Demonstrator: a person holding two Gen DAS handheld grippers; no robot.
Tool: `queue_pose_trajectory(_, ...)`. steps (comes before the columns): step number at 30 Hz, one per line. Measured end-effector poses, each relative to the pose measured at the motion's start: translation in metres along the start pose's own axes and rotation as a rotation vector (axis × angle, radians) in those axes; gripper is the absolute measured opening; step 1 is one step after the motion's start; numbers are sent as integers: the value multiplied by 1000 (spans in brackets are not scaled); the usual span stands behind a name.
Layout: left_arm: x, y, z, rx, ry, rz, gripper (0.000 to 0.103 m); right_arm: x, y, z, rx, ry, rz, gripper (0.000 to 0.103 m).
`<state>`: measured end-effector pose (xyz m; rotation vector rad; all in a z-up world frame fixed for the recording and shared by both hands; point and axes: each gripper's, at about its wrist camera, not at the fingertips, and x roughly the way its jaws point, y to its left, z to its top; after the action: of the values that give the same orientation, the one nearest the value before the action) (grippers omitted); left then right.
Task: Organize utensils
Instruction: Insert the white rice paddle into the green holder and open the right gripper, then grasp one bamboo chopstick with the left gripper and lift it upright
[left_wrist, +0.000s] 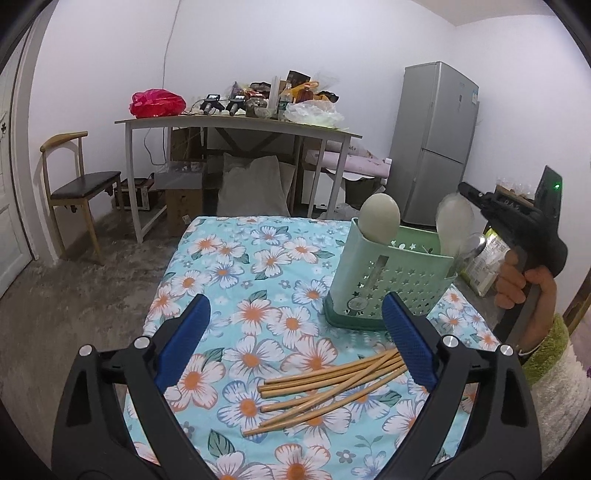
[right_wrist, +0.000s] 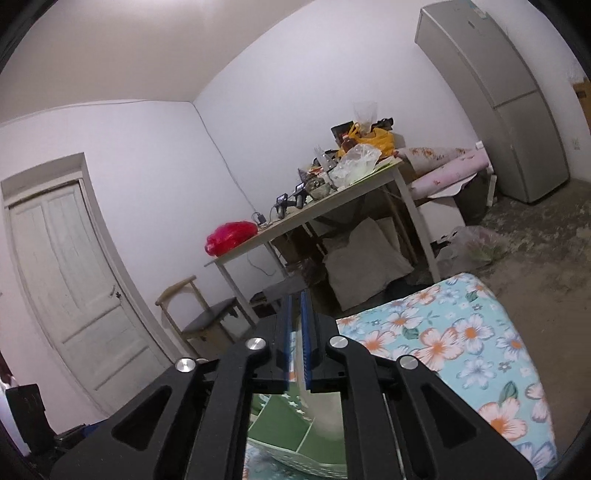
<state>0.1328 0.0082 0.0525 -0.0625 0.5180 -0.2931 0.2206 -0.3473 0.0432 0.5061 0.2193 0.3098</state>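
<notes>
A green perforated utensil holder (left_wrist: 391, 280) stands on the flowered tablecloth (left_wrist: 258, 288), with a pale spoon (left_wrist: 379, 218) upright in its left part. Several wooden chopsticks (left_wrist: 332, 387) lie loose on the cloth in front of it. My left gripper (left_wrist: 295, 332) is open and empty, low over the cloth, with the chopstick ends by its right finger. My right gripper (right_wrist: 295, 332) is shut on a white spoon (right_wrist: 303, 369), held over the holder (right_wrist: 288, 424). In the left wrist view that spoon (left_wrist: 454, 225) stands at the holder's right side, below the right gripper (left_wrist: 517, 218).
A metal spoon bowl (left_wrist: 474, 245) shows behind the holder's right edge. A cluttered desk (left_wrist: 236, 122), a chair (left_wrist: 81, 184) and a grey fridge (left_wrist: 436, 140) stand beyond the table. The table's far edge lies just behind the holder.
</notes>
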Motion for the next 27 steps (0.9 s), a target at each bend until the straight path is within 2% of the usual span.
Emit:
queue_pose_trajectory(2, 1, 0, 0, -3, 0, -4, 90, -6, -1, 5, -1, -17, -9, 22)
queue_pose_trajectory(4, 2, -1, -1, -4, -1, -7, 90, -16, -2, 8, 1, -42, -15, 28)
queue_pose_trajectory(11, 5, 1, -2, -9, 6, -7, 90, -43, -2, 17, 16, -79, -23, 30)
queue_pose_trajectory(14, 7, 2, -4, -17, 17, -9, 91, -59, 5, 15, 1, -75, -11, 40)
queue_pose_trajectory(15, 8, 2, -4, -20, 22, -10, 91, -64, 8, 13, -3, -70, -4, 41)
queue_pose_trajectory(21, 16, 1, -11, -23, 59, -2, 91, -92, 25, -14, -28, 30, 56, 49)
queue_pose_trajectory(27, 26, 1, -25, -29, 106, 33, 91, -82, 18, -69, 27, 249, 12, 49)
